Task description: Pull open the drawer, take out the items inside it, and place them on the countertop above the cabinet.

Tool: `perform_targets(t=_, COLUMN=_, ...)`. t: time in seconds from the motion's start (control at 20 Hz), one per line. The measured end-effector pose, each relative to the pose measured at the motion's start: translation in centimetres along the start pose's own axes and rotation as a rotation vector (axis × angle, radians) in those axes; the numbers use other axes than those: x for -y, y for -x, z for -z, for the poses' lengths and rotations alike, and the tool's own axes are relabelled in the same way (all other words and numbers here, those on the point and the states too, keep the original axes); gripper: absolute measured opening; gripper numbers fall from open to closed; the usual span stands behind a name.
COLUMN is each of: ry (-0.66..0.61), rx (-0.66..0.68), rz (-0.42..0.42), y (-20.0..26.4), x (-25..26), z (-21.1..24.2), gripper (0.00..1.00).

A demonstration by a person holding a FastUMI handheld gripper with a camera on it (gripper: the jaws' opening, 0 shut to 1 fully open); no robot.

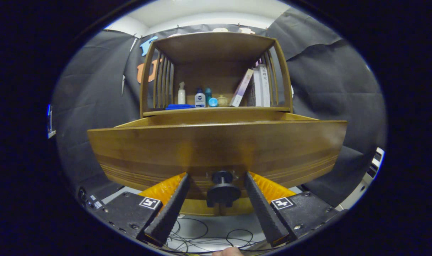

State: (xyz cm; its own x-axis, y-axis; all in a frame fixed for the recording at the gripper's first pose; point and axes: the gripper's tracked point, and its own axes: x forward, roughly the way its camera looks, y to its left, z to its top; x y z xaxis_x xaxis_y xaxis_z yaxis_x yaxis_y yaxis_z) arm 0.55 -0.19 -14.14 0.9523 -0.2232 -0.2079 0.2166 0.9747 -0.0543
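A wooden cabinet's drawer (pixel 216 149) stands pulled out toward me, and its wide front panel hides what lies inside. A dark round knob (pixel 223 190) sticks out from the lower middle of that panel. My gripper (pixel 216 177) is open, with the knob between its two fingers (pixel 169 209) and a gap on each side, so neither finger presses on it. Just above the drawer is the countertop (pixel 216 111), under a slatted wooden hutch (pixel 216 46).
On the countertop stand a white spray bottle (pixel 181 94), a small dark-capped bottle (pixel 200 99), a teal bottle (pixel 209 94), a blue cloth (pixel 178 106) and leaning books (pixel 257 87). Cables (pixel 209 236) lie on the pale floor below. A fingertip (pixel 228 251) shows beneath the fingers.
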Motion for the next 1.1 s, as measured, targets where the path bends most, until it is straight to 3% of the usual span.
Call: perform_targets(t=1.1, ry=0.014, rx=0.014, rz=-0.039, y=-4.7, x=0.1, z=-1.9, gripper=0.99)
